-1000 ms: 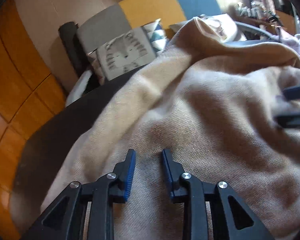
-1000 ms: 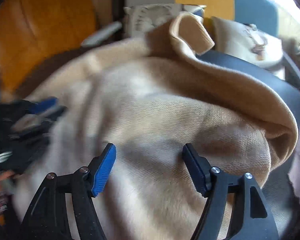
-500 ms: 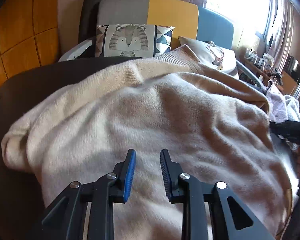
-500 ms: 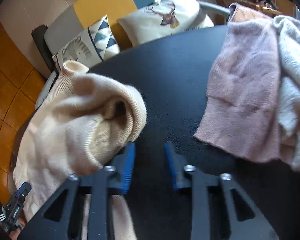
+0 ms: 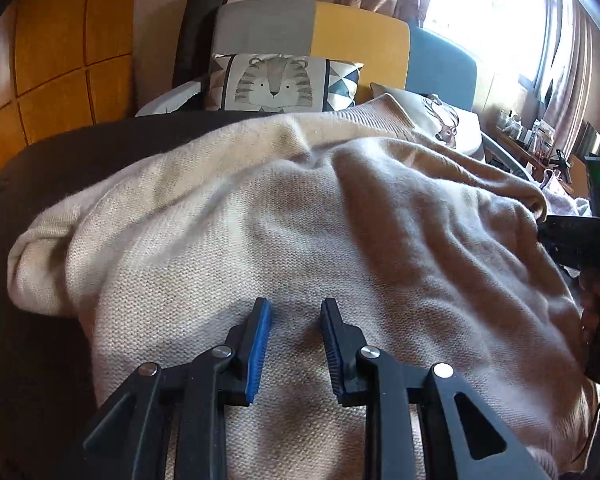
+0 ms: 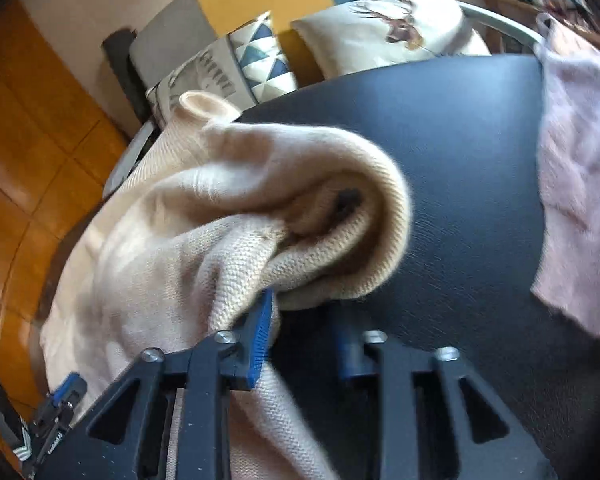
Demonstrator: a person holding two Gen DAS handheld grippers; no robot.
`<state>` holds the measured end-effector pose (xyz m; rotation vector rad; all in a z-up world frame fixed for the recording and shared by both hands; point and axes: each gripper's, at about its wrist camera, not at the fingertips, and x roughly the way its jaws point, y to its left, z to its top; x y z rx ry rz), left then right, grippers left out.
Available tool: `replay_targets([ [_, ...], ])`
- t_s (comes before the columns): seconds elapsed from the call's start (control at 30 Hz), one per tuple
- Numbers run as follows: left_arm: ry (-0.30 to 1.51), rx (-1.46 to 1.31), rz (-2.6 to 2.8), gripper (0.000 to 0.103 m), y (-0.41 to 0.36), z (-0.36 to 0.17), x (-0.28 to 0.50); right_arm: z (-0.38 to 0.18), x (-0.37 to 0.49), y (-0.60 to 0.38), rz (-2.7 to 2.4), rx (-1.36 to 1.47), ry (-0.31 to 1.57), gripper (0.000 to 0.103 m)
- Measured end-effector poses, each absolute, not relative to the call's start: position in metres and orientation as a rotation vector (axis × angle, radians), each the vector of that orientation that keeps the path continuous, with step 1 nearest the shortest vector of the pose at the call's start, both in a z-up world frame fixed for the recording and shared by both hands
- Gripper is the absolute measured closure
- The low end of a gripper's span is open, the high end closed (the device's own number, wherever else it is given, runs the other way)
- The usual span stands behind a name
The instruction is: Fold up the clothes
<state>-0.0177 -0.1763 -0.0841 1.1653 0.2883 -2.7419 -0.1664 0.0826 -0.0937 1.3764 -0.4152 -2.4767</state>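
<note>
Beige sweater (image 5: 300, 216) — dark table (image 6: 460, 152)

No text, label, brand or number can be read in either view. The cushions (image 5: 276, 84) behind the table carry only pictures, a striped tiger face and geometric triangles on one, a deer head on the other (image 6: 384, 28). Small markings on the left gripper (image 6: 56, 420), seen from the right wrist, are too blurred to read.
</note>
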Motion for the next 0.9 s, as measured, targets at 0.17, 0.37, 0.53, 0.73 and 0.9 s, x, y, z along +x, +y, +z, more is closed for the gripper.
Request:
replay_targets([
  [0.17,0.350,1.161,-2.763,0.077,-0.183,-0.085,-0.015,-0.045,-0.160,0.094,-2.595,1.264,-0.342,0.100],
  [0.37,0.369,1.156,-2.769,0.077,-0.185,-0.085,-0.013,0.028,-0.169,0.117,-2.760,1.086,-0.178,0.100],
  [0.53,0.379,1.147,-2.776,0.077,-0.186,-0.086,-0.012,0.086,-0.180,0.133,-2.894,0.916,-0.075,0.100],
  [0.73,0.347,1.139,-2.773,0.077,-0.184,-0.086,-0.012,0.102,-0.183,0.121,-2.906,0.877,0.099,0.103],
  [0.9,0.349,1.135,-2.778,0.077,-0.184,-0.086,-0.011,0.015,-0.193,0.110,-2.689,1.217,-0.010,0.102],
])
